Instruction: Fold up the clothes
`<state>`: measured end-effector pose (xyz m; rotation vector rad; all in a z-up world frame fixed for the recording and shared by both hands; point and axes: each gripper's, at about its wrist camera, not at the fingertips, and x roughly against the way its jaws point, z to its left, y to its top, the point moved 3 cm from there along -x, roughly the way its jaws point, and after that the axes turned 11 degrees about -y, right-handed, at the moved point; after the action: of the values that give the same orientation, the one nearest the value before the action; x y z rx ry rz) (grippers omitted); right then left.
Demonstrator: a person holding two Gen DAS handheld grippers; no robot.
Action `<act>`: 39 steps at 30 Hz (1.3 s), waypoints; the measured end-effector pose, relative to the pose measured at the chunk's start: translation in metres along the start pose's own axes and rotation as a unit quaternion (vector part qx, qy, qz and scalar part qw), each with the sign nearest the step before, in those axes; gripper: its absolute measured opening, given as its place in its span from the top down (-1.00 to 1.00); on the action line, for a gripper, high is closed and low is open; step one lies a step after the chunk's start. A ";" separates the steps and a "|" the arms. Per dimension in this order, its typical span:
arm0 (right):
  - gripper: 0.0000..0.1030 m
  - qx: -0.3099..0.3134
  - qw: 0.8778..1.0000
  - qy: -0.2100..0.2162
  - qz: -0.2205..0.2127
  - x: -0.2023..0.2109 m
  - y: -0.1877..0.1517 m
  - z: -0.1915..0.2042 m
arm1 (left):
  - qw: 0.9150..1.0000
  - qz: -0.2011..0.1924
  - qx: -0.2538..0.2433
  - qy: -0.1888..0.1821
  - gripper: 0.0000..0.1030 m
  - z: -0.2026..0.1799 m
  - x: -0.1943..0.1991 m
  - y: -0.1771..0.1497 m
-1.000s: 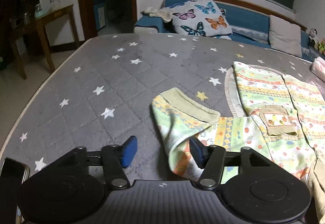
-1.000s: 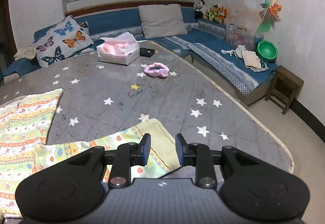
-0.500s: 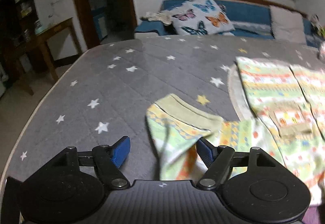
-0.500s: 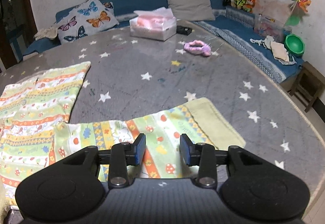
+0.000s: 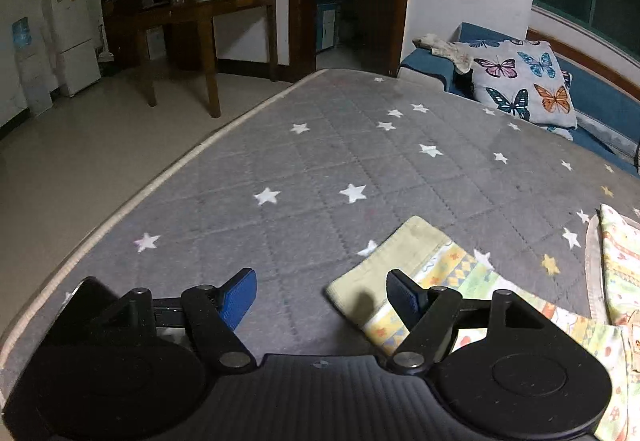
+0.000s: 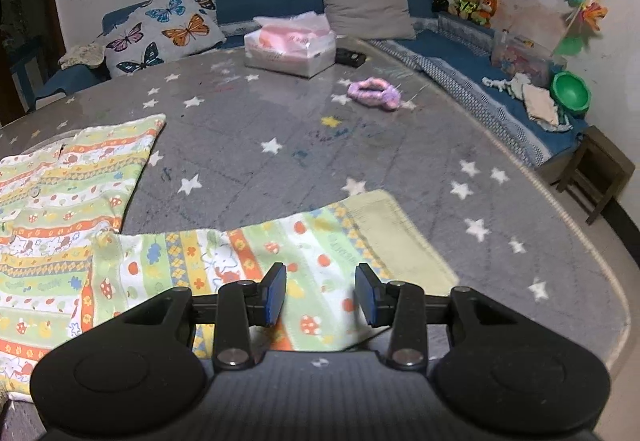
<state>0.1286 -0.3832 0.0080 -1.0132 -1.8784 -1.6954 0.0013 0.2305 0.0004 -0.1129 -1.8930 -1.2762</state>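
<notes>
a child's patterned pyjama top (image 6: 60, 197) lies spread flat on the grey star-printed quilted mat (image 6: 304, 145), its body toward the mat's left side in the right wrist view and one sleeve (image 6: 280, 253) stretched out flat toward the near right edge, ending in a pale yellow-green cuff (image 6: 392, 237). the right hand-held gripper (image 6: 320, 293) hangs over that sleeve with its jaws narrowly apart, having just been opening; the cloth lies under the gap and the blue pads (image 6: 275, 293) do not press on it. in the left wrist view the left hand-held gripper (image 5: 320, 295) stands wide; its jaws have been opening and nothing is between them but bare mat. the other sleeve's cuff (image 5: 396, 253) lies flat by its right finger, near the mat's near edge. a butterfly cushion (image 6: 160, 29), a box of pink cloth (image 6: 290, 47) and a purple scrunchie (image 6: 374, 93) sit toward the far edge.
</notes>
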 end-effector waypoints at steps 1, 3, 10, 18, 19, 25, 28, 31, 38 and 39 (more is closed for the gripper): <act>0.25 0.001 1.000 -0.002 -0.004 0.004 0.002 -0.002 | 1.000 0.000 -0.007 -0.007 -0.45 -0.004 0.003 -0.001; 0.12 0.007 1.000 -0.001 -0.014 0.012 0.006 -0.003 | 0.999 0.000 -0.023 -0.027 -0.45 -0.014 0.008 -0.003; -0.07 0.063 0.996 0.050 -0.048 0.041 0.006 0.033 | 0.985 0.026 -0.109 -0.133 -0.45 -0.085 0.016 -0.023; -0.08 0.131 0.979 0.143 -0.057 0.055 -0.010 0.106 | 0.956 0.036 -0.195 -0.216 -0.45 -0.160 0.028 -0.050; -0.11 0.140 0.977 0.151 -0.061 0.058 -0.013 0.114 | 0.952 0.038 -0.206 -0.221 -0.45 -0.166 0.028 -0.056; -0.24 0.192 0.960 0.188 -0.077 0.068 -0.034 0.154 | 0.938 0.054 -0.257 -0.226 -0.45 -0.182 0.027 -0.084; -0.25 0.218 0.953 0.194 -0.076 0.069 -0.047 0.167 | 0.936 0.055 -0.270 -0.221 -0.46 -0.179 0.024 -0.093; -0.27 0.239 0.948 0.193 -0.079 0.071 -0.057 0.170 | 0.932 0.053 -0.281 -0.223 -0.50 -0.174 0.029 -0.097; -0.32 0.243 0.946 0.202 -0.077 0.072 -0.058 0.163 | 0.926 0.061 -0.296 -0.229 -0.51 -0.170 0.034 -0.098; -0.32 0.239 0.946 0.204 -0.076 0.072 -0.057 0.160 | 0.926 0.061 -0.294 -0.229 -0.50 -0.170 0.035 -0.096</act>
<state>0.0655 -0.2104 -0.0064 -0.3064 -1.9704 -1.2938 0.0300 0.0355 -0.0227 -0.8960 -1.7639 -1.8063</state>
